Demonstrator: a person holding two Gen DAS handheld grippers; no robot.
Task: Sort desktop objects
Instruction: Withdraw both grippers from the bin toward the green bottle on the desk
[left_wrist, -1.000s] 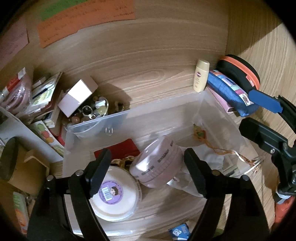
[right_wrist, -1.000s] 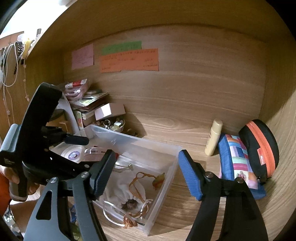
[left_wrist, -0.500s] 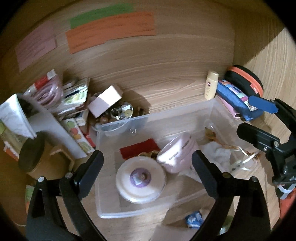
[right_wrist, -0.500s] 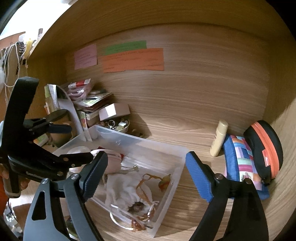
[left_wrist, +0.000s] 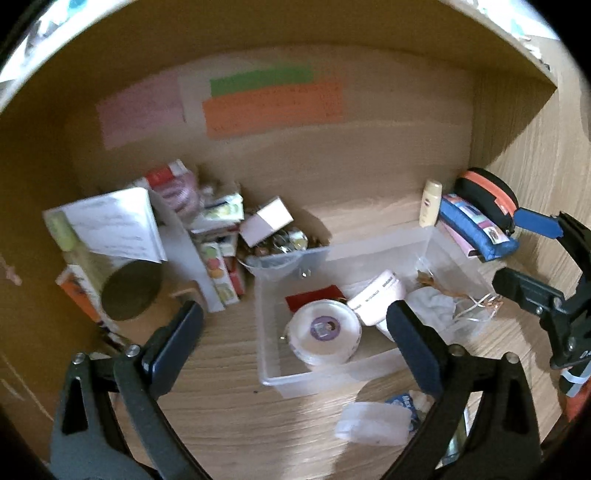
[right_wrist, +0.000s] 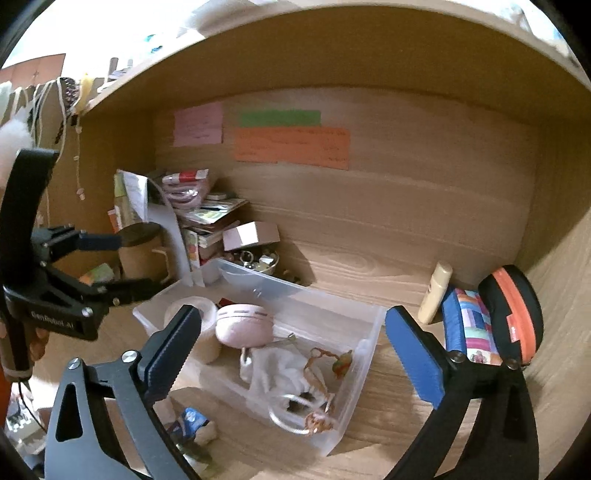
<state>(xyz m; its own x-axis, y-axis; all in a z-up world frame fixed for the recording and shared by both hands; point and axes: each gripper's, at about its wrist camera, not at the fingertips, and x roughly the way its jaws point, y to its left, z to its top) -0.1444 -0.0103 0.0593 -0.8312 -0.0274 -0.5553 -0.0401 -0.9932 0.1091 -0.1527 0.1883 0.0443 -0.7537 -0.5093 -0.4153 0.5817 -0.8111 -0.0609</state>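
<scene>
Bin: one clear plastic bin (left_wrist: 369, 373) on the worktop (left_wrist: 229, 424).
Inside the bin: one white round tin (left_wrist: 323, 334), one pink jar (left_wrist: 376, 295) on its side, one white cloth pouch (right_wrist: 277, 369), one corded trinket (right_wrist: 341, 363).
Right of the bin: one cream bottle (right_wrist: 436, 291), one patchwork pouch (right_wrist: 469, 325), one black-and-orange case (right_wrist: 513, 310).
Left: stacked packets (left_wrist: 218, 229) and one cork-lidded cup (right_wrist: 142, 251).
Left gripper (left_wrist: 295, 350): jaws wide apart, empty, above the bin's near side.
Right gripper (right_wrist: 291, 354): jaws wide apart, empty, over the bin.
</scene>
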